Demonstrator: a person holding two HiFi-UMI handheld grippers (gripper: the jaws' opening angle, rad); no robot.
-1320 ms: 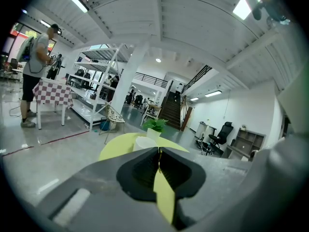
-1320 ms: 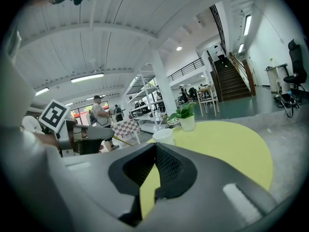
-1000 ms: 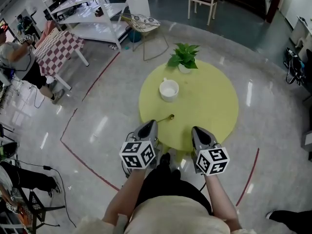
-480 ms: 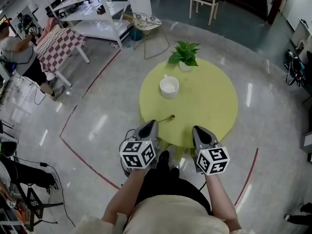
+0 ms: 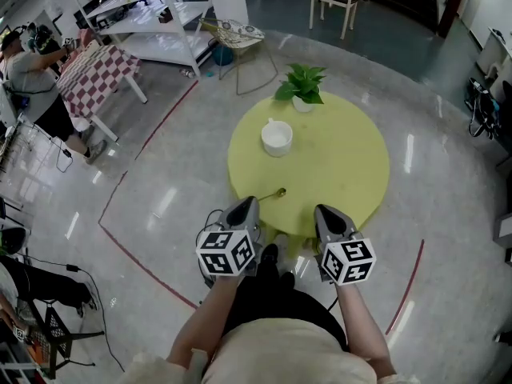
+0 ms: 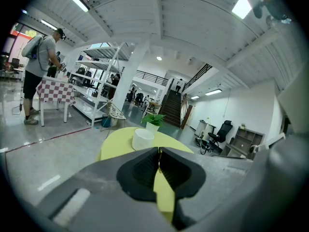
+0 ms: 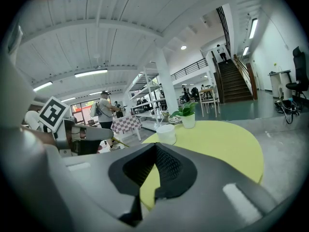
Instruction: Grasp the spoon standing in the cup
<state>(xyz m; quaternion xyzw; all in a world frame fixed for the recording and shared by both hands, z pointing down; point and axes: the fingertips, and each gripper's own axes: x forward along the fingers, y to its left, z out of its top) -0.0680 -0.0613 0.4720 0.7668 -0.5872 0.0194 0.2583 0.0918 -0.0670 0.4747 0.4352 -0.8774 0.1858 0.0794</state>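
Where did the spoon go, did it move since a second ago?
Yes. The spoon has pulled a little back from the white cup, toward the near edge of the table.

Round yellow-green table top [image 5: 344, 158]: smooth, matt to satin finish; white cup [image 5: 277, 138]: smooth, lightly glossy, ceramic or plastic cannot be told; slim gold-coloured metal spoon [image 5: 273, 194]: polished, bright; left gripper [image 5: 248, 203] and right gripper [image 5: 322, 213]: grey matt plastic shells, faintly grainy; black jaw pads [image 6: 142, 170]: ribbed, rubber-like, dull; black-and-white marker cubes [image 5: 226, 253]: flat matt print; grey floor [image 5: 160, 206]: polished, glossy, mirroring the ceiling lights; red-and-white checked cloth [image 5: 94, 77]: soft, matt.
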